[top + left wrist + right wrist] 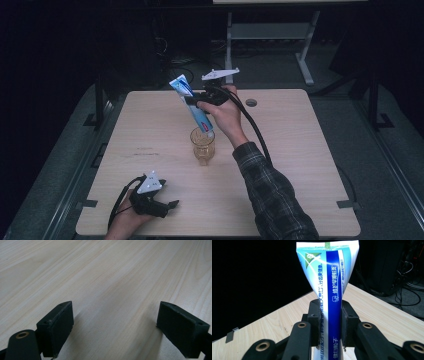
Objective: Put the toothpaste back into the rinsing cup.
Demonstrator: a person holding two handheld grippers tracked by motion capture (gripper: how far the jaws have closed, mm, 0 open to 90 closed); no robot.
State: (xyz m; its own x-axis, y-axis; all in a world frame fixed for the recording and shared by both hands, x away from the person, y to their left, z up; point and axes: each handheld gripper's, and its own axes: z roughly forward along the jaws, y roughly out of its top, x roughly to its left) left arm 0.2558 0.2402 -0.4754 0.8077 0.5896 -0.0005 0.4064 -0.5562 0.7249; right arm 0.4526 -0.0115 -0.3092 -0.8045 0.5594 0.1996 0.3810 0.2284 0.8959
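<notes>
The right tool [200, 102] is pinching a white-and-blue plastic toothpaste tube [192, 102] around its middle, both black pads [348, 322] pressed flat against the tube's sides, as the right gripper view shows close up. The tube hangs tilted, flat crimped end up and toward the far left, cap end down, right at the rim of the amber ribbed drinking glass [202, 145] standing near the middle of the desk. That angle looks chosen on purpose: cap first, so the tube can slide into the glass and lean on its wall; gripping mid-body leaves the lower end free to enter. Whether the cap is already inside the rim is hard to tell from above. Over at the near left corner, the left tool [167, 205] rests low on the wood, its jaws spread wide with nothing between them and bare grain beneath in the left gripper view; it seems simply parked out of the way. The desk [300, 165] is pale light-grained wood with rounded corners and a small round cable port [251, 102] near the far edge. Around it lies grey carpet, a dim room, a white-legged table frame [305, 55] behind, and cables trailing in the dark.
</notes>
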